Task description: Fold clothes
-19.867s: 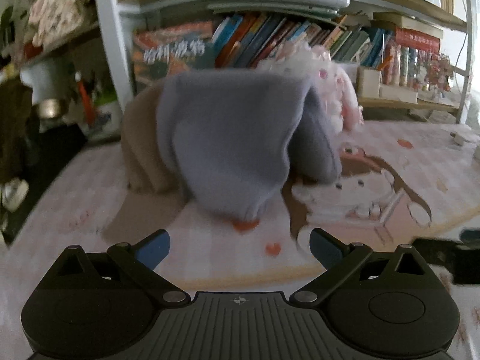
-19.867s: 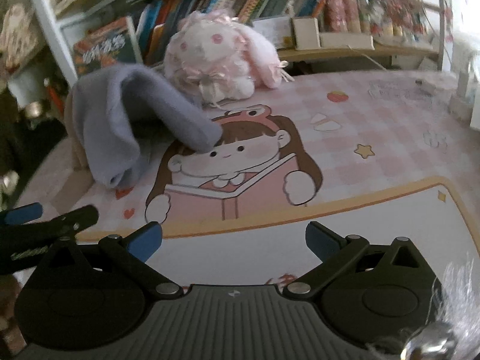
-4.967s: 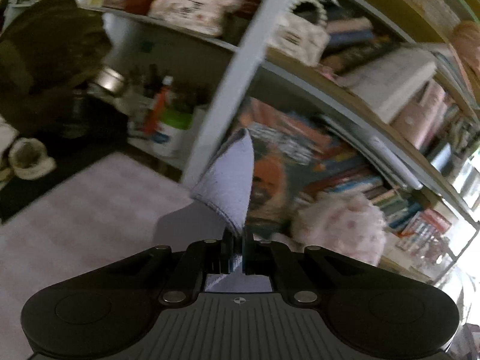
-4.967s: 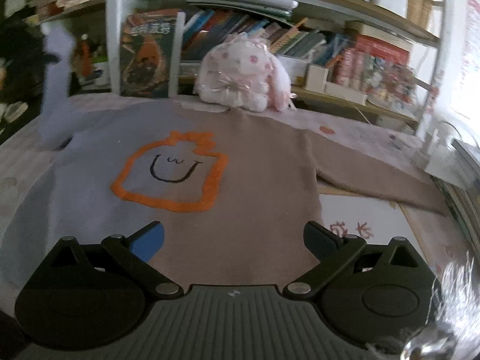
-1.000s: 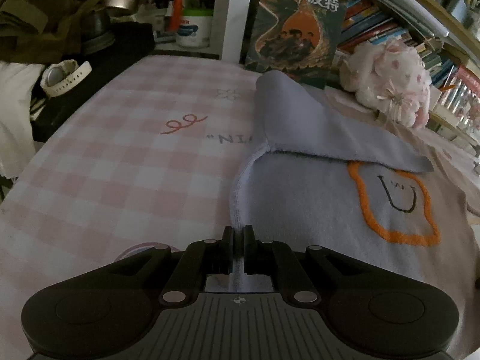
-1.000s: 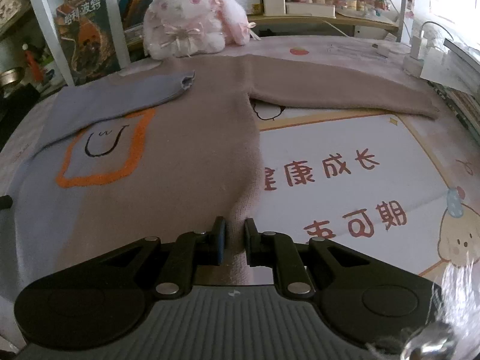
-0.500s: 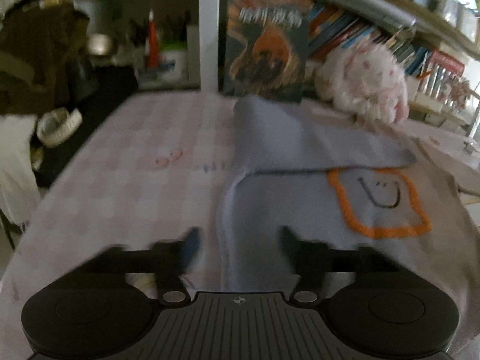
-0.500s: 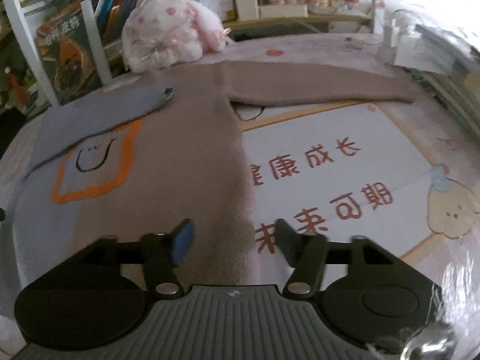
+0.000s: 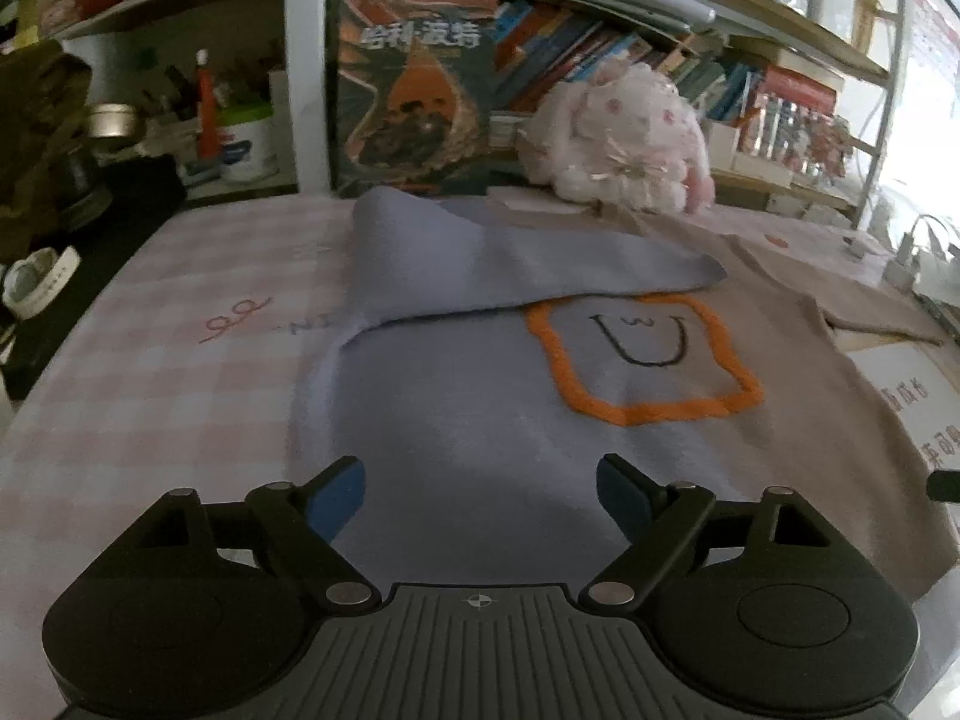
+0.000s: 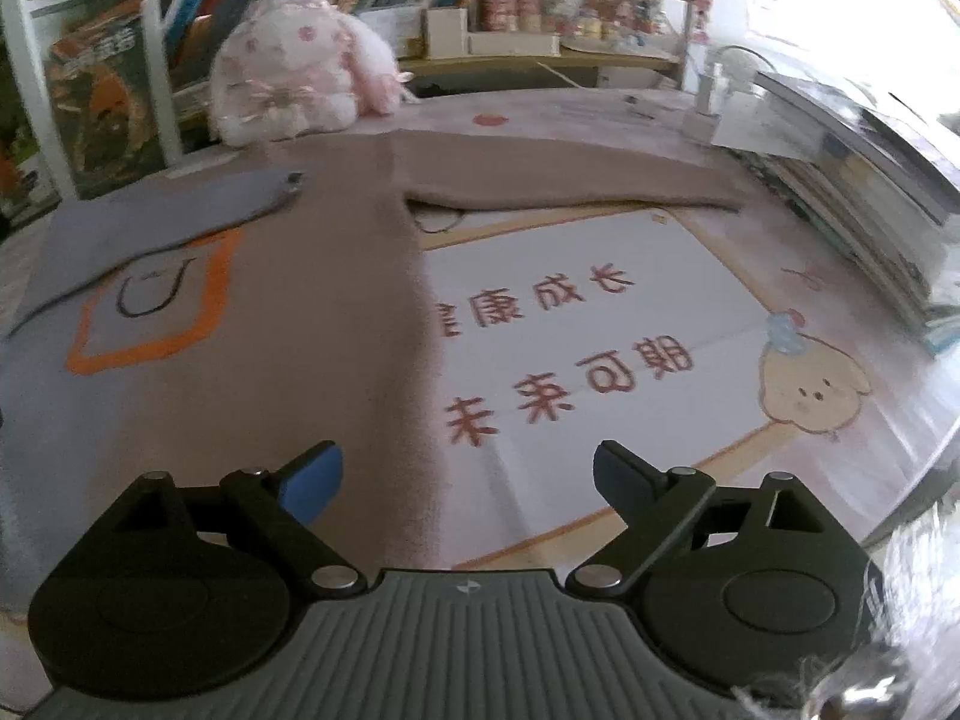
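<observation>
A sweater (image 9: 480, 420) lies flat on the table, lavender on its left half and tan (image 10: 312, 312) on its right, with an orange-outlined smiley patch (image 9: 642, 354). The lavender sleeve (image 9: 510, 264) is folded across the chest; the tan sleeve (image 10: 570, 180) stretches out to the right. My left gripper (image 9: 480, 492) hovers over the lavender hem, its jaws still opening and nothing pinched. Over the tan side edge hangs my right gripper (image 10: 465, 480), jaws also opening, with the fabric edge below them but not pressed.
A pink plush bunny (image 10: 300, 90) sits behind the sweater before shelves of books (image 9: 570, 60). A printed mat (image 10: 600, 330) covers the table to the right. Stacked books (image 10: 870, 210) line the right edge; a cup and clutter (image 9: 240, 138) stand far left.
Both grippers have let go of the sweater's hem and spread wide. Both have drawn back a little from the cloth, which now lies flat.
</observation>
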{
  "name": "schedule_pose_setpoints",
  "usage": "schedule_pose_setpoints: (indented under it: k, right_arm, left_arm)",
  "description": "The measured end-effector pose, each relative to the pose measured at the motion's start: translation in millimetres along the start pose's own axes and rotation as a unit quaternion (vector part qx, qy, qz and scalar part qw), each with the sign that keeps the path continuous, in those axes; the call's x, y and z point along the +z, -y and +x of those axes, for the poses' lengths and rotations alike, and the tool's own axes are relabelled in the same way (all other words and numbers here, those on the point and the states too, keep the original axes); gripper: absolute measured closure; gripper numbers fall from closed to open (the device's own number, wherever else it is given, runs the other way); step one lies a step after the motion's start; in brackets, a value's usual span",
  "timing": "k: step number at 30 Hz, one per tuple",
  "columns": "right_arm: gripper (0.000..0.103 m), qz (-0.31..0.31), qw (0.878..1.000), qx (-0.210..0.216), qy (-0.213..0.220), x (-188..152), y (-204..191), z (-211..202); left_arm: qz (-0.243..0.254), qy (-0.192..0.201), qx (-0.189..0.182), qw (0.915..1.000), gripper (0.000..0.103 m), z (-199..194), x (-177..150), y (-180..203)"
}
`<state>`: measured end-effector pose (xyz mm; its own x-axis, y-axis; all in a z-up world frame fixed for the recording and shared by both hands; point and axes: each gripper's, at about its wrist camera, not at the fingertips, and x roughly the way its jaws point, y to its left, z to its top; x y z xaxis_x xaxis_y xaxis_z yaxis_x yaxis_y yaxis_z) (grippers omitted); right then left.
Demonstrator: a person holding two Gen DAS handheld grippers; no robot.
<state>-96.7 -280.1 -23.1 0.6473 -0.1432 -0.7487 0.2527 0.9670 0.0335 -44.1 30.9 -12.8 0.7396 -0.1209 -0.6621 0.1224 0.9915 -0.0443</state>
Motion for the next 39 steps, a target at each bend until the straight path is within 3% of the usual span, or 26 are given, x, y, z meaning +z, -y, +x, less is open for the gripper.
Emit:
schedule_pose_setpoints:
  k: [10,24,29,39]
  right_arm:
    - [0.01,0.071,0.997,0.0,0.02,32.6,62.7,25.5]
    - [0.01,0.04,0.998,0.044,0.014,135.4,191.8,120.4]
    - [0.01,0.051,0.996,0.074,-0.003,153.3,216.5,148.2]
    - [0.013,0.092,0.987,0.134,0.018,169.3,228.8,167.7]
  left_arm:
    - [-0.015,0.003,0.037,0.9992,0.013,7.4,9.2,29.8]
    - [-0.027,-0.025,0.116,0.9926,0.012,28.1,22.4,148.6]
    - [-0.029,-0.046,0.135,0.9894,0.012,25.6,18.5,179.1]
    - [-0.031,-0.073,0.174,0.9816,0.012,18.8,18.8,207.9]
